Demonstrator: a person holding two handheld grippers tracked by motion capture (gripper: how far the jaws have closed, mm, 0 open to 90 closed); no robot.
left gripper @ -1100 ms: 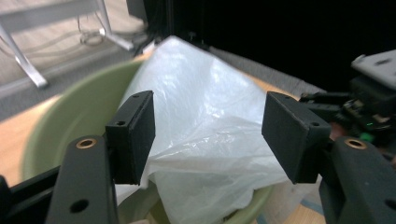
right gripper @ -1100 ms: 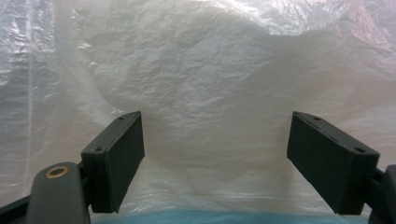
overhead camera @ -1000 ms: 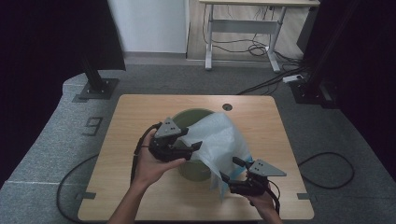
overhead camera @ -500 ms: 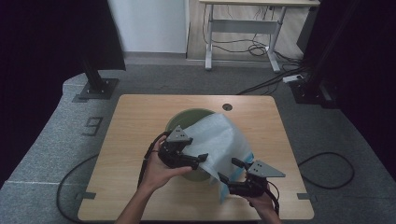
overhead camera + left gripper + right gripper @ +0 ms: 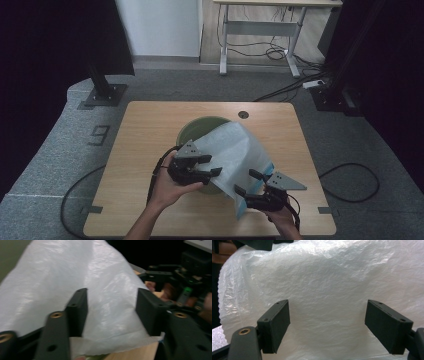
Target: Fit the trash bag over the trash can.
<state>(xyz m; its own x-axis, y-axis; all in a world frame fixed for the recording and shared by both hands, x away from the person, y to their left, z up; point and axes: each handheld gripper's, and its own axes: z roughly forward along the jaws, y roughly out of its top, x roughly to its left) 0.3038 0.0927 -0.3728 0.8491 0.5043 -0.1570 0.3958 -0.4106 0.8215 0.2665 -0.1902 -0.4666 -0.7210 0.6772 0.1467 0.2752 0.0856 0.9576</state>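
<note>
A thin, crinkled, translucent white plastic bag (image 5: 240, 152) drapes over a green bin (image 5: 197, 129) mid-worktop (image 5: 145, 130). The left gripper (image 5: 215, 167) has just been closing, its fingers apart astride a bag fold; the right gripper (image 5: 247, 182) fingers stand apart before the bag.

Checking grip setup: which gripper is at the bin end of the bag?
The left gripper: it sits against the green bin's near side. The right gripper is at the white bag's blue-edged corner, off the bin.

Translucent white plastic bag (image 5: 239, 155) draped over green bin (image 5: 196, 129)
</note>
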